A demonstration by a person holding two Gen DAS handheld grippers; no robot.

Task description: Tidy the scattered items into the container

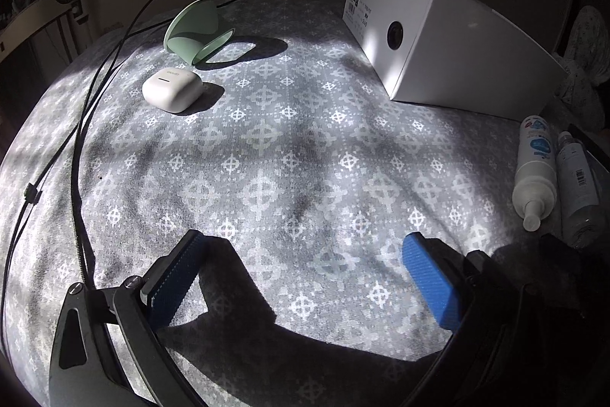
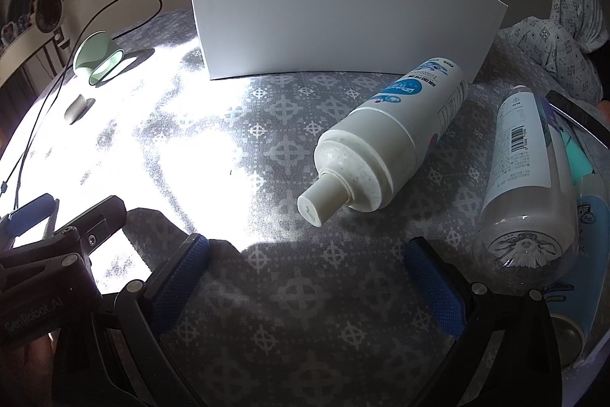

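Observation:
A white cardboard box (image 1: 453, 44) (image 2: 335, 10) stands at the back of a patterned grey bedspread (image 1: 267, 155). A white earbud case (image 1: 171, 89) (image 2: 74, 109) and a pale green round stand (image 1: 198, 33) (image 2: 98, 61) lie far left. A white pump bottle with blue label (image 1: 533, 166) (image 2: 389, 136) lies on its side at right, beside a clear bottle with barcode (image 1: 577, 182) (image 2: 530, 178). My left gripper (image 1: 305, 269) is open above bare fabric. My right gripper (image 2: 305, 273) is open just short of the pump bottle's nozzle, nothing between its fingers.
A black cable (image 1: 80, 124) (image 2: 45, 94) loops along the left side. At the far right lie a blue-labelled container (image 2: 587, 273), a teal item (image 2: 575, 155) and a dark flat edge (image 2: 579, 117). A patterned pillow (image 2: 560, 37) sits behind the box.

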